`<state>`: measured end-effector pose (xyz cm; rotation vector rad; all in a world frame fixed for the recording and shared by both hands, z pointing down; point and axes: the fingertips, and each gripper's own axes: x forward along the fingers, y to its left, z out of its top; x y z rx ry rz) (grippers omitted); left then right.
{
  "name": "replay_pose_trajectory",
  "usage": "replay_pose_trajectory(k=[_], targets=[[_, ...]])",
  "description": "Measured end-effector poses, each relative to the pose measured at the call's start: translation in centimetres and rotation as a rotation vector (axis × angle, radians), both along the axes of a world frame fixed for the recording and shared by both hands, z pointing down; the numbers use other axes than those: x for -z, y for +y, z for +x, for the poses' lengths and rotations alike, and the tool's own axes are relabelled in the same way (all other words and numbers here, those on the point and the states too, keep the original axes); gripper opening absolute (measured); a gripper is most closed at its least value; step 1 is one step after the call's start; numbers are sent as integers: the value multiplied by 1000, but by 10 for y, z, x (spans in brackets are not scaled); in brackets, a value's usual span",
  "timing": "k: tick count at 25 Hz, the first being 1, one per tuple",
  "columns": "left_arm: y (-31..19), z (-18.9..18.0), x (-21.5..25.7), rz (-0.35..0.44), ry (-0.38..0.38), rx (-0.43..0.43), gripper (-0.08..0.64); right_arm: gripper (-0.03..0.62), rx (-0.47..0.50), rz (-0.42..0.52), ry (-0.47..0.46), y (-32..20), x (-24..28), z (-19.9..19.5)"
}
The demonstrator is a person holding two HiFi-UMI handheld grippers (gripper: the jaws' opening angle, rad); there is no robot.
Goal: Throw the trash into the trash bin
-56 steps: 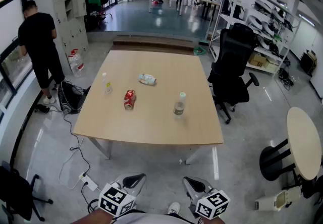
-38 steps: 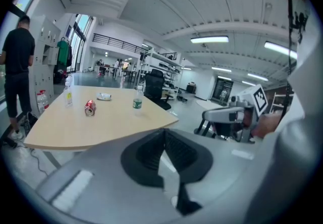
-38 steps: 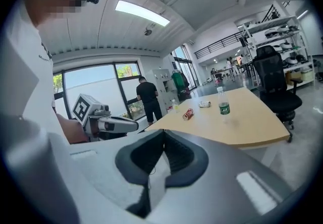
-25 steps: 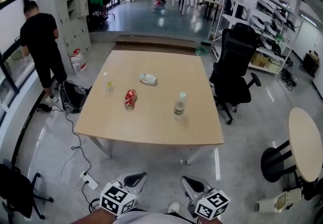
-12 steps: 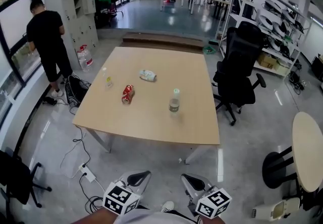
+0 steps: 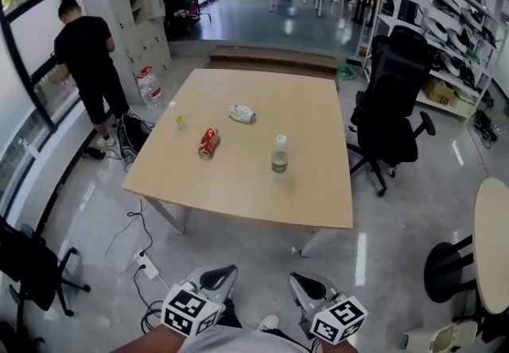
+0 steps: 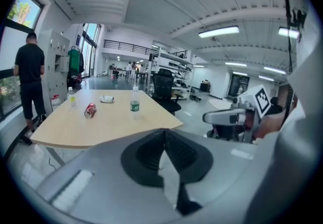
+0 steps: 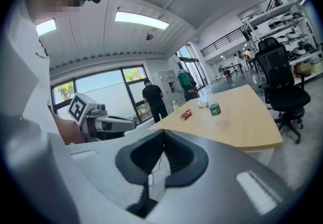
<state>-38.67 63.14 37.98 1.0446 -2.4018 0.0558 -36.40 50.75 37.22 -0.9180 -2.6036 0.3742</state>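
On the wooden table (image 6: 238, 192) ahead lie a crushed red can (image 6: 208, 142) and a crumpled white wrapper (image 6: 242, 114). A clear bottle with a green label (image 6: 280, 155) and a small yellow-labelled bottle (image 6: 180, 122) stand upright. My left gripper (image 6: 219, 276) and right gripper (image 6: 306, 284) hang low near my body, well short of the table, both shut and empty. In the left gripper view the jaws (image 7: 164, 137) meet, with the can (image 7: 90, 110) and bottle (image 7: 134, 104) far off. In the right gripper view the jaws (image 8: 163, 140) are also together.
A person in black (image 6: 87, 57) stands at the window, left of the table. A black office chair (image 6: 394, 97) sits at the table's right side. A round table (image 6: 495, 240) is at the right; cables and a power strip (image 6: 147, 266) lie on the floor at the left.
The whole scene has slid right and down in the head view, and the table looks a little nearer. Both grippers keep their place low in front of me, still shut.
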Motion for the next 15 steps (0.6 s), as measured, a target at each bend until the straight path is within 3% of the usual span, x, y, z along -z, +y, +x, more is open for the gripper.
replay_pose_trajectory(k=[6,15], targets=[[-4,-33,-6,-2,3,-24,8,2,-24,37,-17,-6,0,-27],[11,-132,1,19,-27,-73,8,3,-118,83,-10,1,0,-110]])
